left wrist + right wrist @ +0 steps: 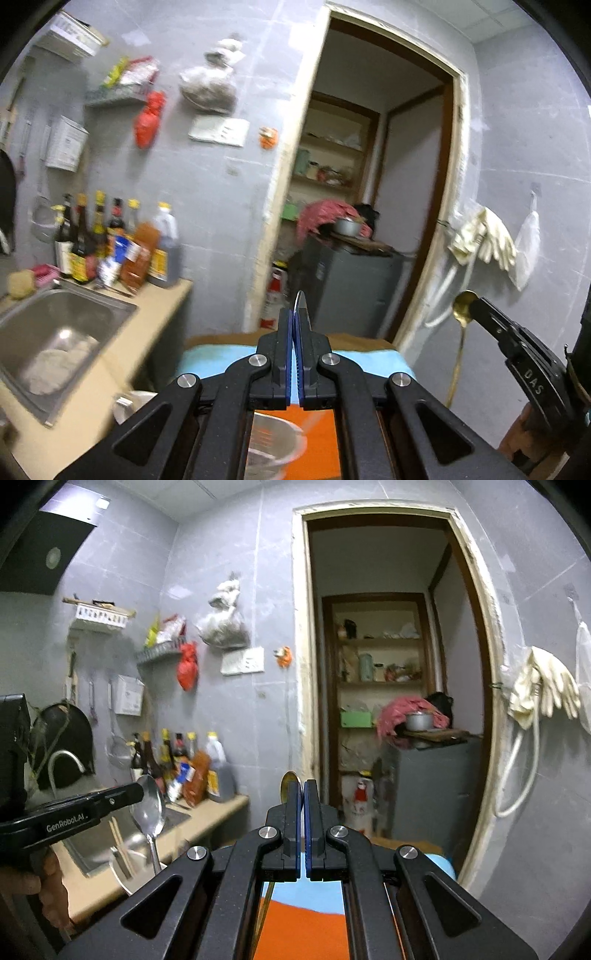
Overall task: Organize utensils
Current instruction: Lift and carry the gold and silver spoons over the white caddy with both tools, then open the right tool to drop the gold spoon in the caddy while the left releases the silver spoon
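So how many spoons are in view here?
2. A silver spoon clamped in the left gripper, and a gold spoon clamped in the right gripper. Others may be hidden.

Black hand-held gripper, blue pads, silver screws.

Grey tiled walls, open doorway, seemingly pantry shelves

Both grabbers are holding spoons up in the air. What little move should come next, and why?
Probably lower the silver spoon toward the clear cup below. The left gripper is shut on it by the bowl, handle hanging down, and the right gripper holds the gold spoon the same way, so neither is put away yet.
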The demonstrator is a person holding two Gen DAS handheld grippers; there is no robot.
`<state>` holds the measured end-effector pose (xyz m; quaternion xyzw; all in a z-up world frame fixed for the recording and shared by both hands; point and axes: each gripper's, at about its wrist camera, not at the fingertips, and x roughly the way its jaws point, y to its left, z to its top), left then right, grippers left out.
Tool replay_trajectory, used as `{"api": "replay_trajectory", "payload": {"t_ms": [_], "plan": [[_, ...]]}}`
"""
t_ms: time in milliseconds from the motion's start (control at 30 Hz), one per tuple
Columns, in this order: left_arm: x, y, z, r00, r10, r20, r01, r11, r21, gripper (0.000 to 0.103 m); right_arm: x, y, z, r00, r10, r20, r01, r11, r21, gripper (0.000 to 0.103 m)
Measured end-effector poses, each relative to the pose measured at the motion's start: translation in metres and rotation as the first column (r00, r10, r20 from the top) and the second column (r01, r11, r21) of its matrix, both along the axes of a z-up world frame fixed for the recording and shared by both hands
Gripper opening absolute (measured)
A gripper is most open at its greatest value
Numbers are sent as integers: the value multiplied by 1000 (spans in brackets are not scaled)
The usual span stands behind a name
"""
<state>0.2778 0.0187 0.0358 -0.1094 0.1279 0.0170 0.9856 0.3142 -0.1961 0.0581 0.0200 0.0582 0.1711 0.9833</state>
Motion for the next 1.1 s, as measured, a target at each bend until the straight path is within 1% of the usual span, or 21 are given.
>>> {"api": "replay_trajectory", "payload": {"t_ms": [133, 233, 367, 467, 533, 767, 900, 1100], "plan": [[-8, 34, 7, 996, 87, 16, -88, 996, 33, 2, 3, 30, 3, 999, 48, 20, -48, 999, 19, 2], [-16, 61, 8, 989, 146, 22, -146, 989, 35, 2, 4, 52, 2, 997, 76, 30, -77, 996, 40, 2], [-22, 90, 3, 973, 229, 26, -230, 972, 40, 2, 1, 75, -1, 992, 108, 59, -111, 993, 46, 2], [-21, 105, -1, 959, 283, 26, -284, 955, 80, 2, 3, 91, -6, 990, 121, 72, -125, 991, 52, 2], [-21, 110, -4, 952, 304, 31, -305, 946, 106, 2, 8, 101, -11, 989, 129, 70, -133, 990, 54, 2], [-9, 112, -17, 944, 329, 35, -330, 929, 167, 2, 22, 123, -38, 987, 154, 36, -155, 987, 36, 2], [1, 109, -30, 944, 328, 20, -326, 926, 191, 2, 28, 133, -55, 986, 166, 15, -166, 986, 3, 2], [4, 100, -45, 945, 325, 24, -323, 923, 210, 2, 33, 141, -70, 982, 188, -1, -188, 981, -42, 2]]}}
